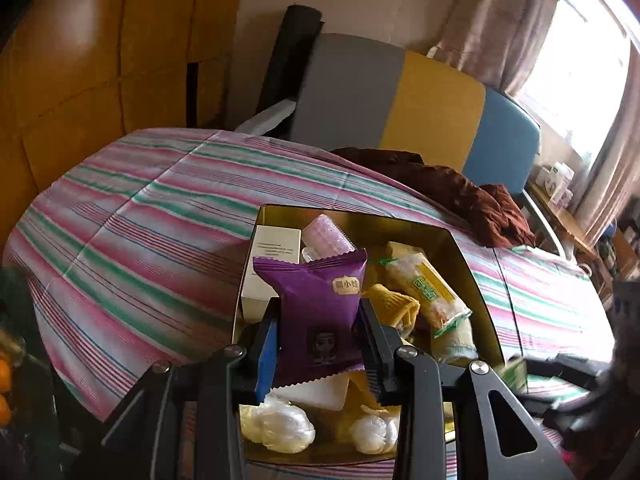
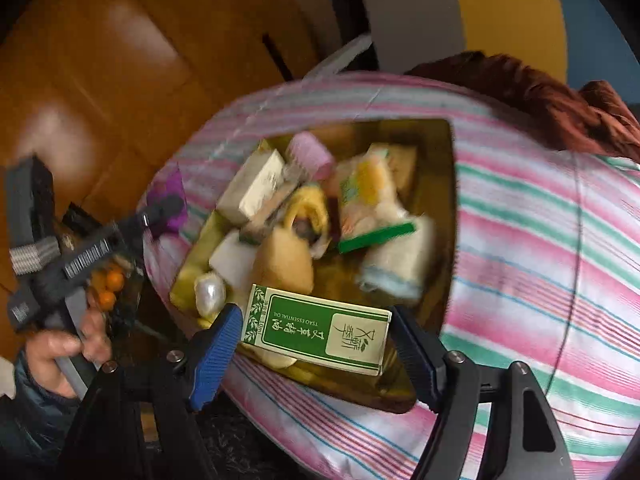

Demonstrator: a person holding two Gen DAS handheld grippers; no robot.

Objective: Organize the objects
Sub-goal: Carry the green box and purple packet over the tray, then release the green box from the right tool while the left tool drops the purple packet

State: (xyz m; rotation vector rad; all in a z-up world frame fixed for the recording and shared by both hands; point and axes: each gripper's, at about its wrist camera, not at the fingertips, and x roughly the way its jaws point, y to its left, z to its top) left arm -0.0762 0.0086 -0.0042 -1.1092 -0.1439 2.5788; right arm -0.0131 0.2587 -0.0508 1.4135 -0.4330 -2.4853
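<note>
Left wrist view: left tongs [image 1: 320, 344] pinching a purple snack packet [image 1: 316, 308] by its lower half, one pad on each side edge. The packet stands upright above the near end of a gold tin [image 1: 476, 276], which sits on a striped bedspread [image 1: 140, 216] toward the near edge of the bed. The tin already holds a white box [image 1: 272, 264], a pink roller [image 1: 326, 234], a rice-cracker pack [image 1: 428, 292], yellow cloth and two white plastic wads.

Right wrist view (blurred): right tongs [image 2: 316, 344] set wide around a green-and-white carton [image 2: 320, 330], held lengthwise. Both pads lie at its short ends, so I judge it gripped, though contact at the right end is not sharp. The carton hangs over the near rim of the tin. At the left of this view a hand [image 2: 64, 348] carries the other tool, the purple packet just beyond the tin's left rim.

Handling, judged:
- Packet: light, crinkly film, slick, contents crushable. Grip the sealed edges, not the belly.
- Carton: light, stiff card, dents under squeeze. End-to-end grip suits; a tilt could let it slip.
</note>
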